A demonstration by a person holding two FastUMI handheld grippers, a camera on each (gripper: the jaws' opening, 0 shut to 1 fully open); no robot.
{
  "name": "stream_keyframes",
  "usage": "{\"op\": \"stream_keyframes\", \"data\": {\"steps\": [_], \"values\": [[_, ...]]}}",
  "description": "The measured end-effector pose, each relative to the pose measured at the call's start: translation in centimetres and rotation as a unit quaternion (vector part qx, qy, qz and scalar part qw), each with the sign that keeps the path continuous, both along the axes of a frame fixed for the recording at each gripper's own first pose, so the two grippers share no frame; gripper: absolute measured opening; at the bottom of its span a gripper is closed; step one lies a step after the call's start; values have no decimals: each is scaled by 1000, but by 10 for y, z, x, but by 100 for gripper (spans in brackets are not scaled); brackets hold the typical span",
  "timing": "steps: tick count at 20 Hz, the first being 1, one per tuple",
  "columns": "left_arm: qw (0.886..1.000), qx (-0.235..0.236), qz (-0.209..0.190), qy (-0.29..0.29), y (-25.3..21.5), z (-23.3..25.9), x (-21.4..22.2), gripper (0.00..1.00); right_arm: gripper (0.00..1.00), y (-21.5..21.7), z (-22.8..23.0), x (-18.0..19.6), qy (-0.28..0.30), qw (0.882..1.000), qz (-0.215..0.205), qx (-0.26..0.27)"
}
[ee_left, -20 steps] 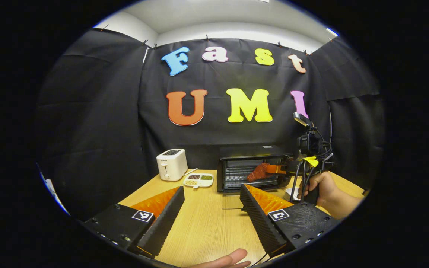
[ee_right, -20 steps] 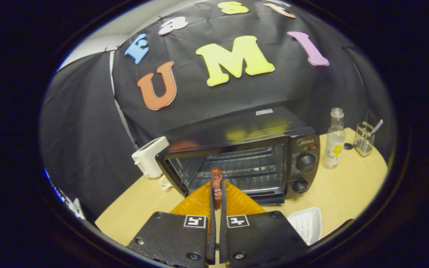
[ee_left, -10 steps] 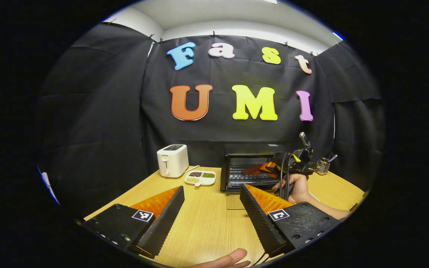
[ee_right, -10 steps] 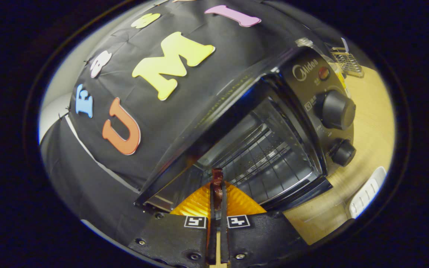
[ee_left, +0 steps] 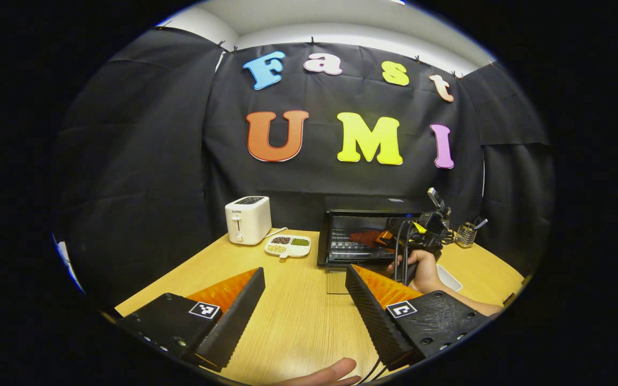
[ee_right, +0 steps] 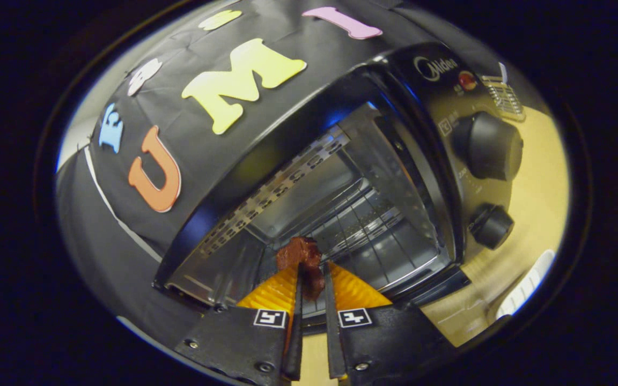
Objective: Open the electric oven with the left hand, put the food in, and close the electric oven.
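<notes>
My right claw [ee_right: 311, 279] clamped on the food [ee_right: 301, 252], food poking past its tips into the open oven [ee_right: 341, 177] over the rack, my left claw [ee_left: 303, 300] spread apart above the desk [ee_left: 298, 321], oven well ahead, slightly right

The worktop [ee_left: 293, 316] is pale wood with a fine straight grain and a matt finish. The oven [ee_right: 438, 102] has a glossy black shell that catches reflections; its rack [ee_right: 368, 225] is bare metal wire, and a perforated metal strip runs along the cavity's upper edge. The knobs [ee_right: 488, 146] look like matt black plastic. The food [ee_right: 301, 254] is rough and lumpy. The toaster [ee_left: 248, 219] is smooth white plastic. The left gripper's fingers [ee_left: 234, 316] are ribbed.
</notes>
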State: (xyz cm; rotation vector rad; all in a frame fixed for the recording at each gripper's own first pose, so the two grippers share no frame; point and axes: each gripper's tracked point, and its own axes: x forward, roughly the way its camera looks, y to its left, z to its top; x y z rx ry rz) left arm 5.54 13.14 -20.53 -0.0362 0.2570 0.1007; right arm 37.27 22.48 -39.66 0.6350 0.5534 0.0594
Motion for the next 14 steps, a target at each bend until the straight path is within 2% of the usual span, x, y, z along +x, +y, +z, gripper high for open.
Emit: {"op": "stream_keyframes", "data": {"steps": [2, 5, 6, 7, 10, 11, 14], "values": [[1000, 5, 1, 5, 1, -1, -2, 97, 25, -6, 1, -3, -5, 999, -1, -40], [1000, 9, -3, 5, -1, 0, -2, 97, 56, -8, 13, -12, -18, 998, 10, -65], [1000, 10, -4, 4, -2, 1, -4, 97, 60, -9, 13, -17, -16, 997, 15, -70], [1000, 11, -4, 5, -7, 1, -10, 97, 69, -10, 15, -23, -14, 997, 18, -70], [1000, 11, -6, 4, -12, 7, -17, 97, 74, -16, 19, -46, -5, 997, 27, -77], [1000, 11, -8, 4, -15, 7, -17, 97, 77, -16, 23, -55, -7, 996, 36, -82], [1000, 11, -12, 2, -22, 12, -21, 97, 78, -16, 45, -85, -41, 993, 80, -82]]}}
